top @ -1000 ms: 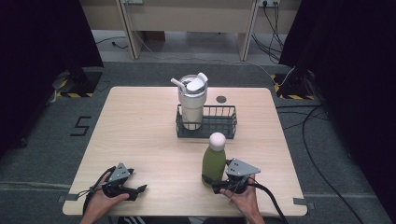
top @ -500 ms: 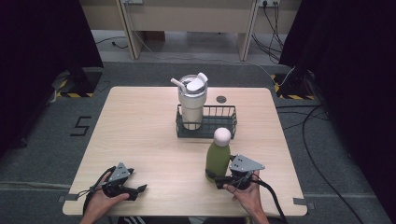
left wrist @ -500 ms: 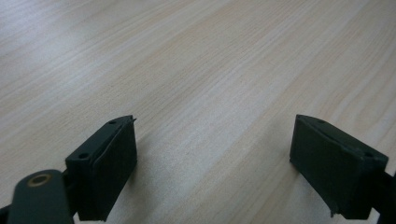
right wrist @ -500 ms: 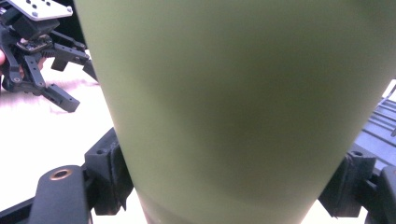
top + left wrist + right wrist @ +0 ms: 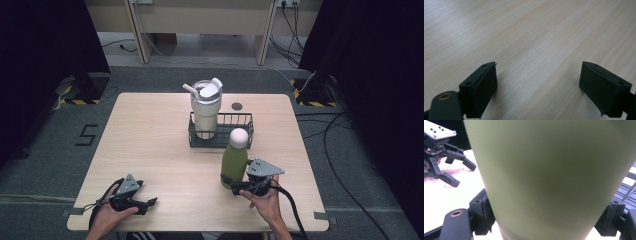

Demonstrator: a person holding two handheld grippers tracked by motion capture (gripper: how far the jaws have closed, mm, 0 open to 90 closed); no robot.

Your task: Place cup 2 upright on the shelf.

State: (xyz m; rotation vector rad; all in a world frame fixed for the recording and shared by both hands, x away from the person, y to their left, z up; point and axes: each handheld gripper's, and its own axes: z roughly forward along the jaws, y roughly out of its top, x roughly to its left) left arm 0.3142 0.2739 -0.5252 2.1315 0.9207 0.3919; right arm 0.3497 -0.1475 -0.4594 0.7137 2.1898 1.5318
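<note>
The right gripper (image 5: pixel 235 183) is clamped on the lower body of the green bottle (image 5: pixel 234 161), pads pressed to either side of it, as the right gripper view makes plain with green wall between both black jaws. Compared with a second ago, the bottle has come up and drifted toward the far side: its white cap (image 5: pixel 239 137) now overlaps the near rim of the black wire basket (image 5: pixel 245 120), where before it sat clearly short of it. So the lift is under way, and by my reading the bottle is headed for the free right-hand half of that basket, beside the white tumbler (image 5: pixel 206 111) already standing in the left half. The bottle stays upright, just in front of the basket and not yet over it. Over on the near left corner of the table (image 5: pixel 150 140), the left gripper (image 5: pixel 145 204) lies parked with jaws spread wide on nothing but bare wood, unmoved. Next it needs more height to clear the wire rim.
</note>
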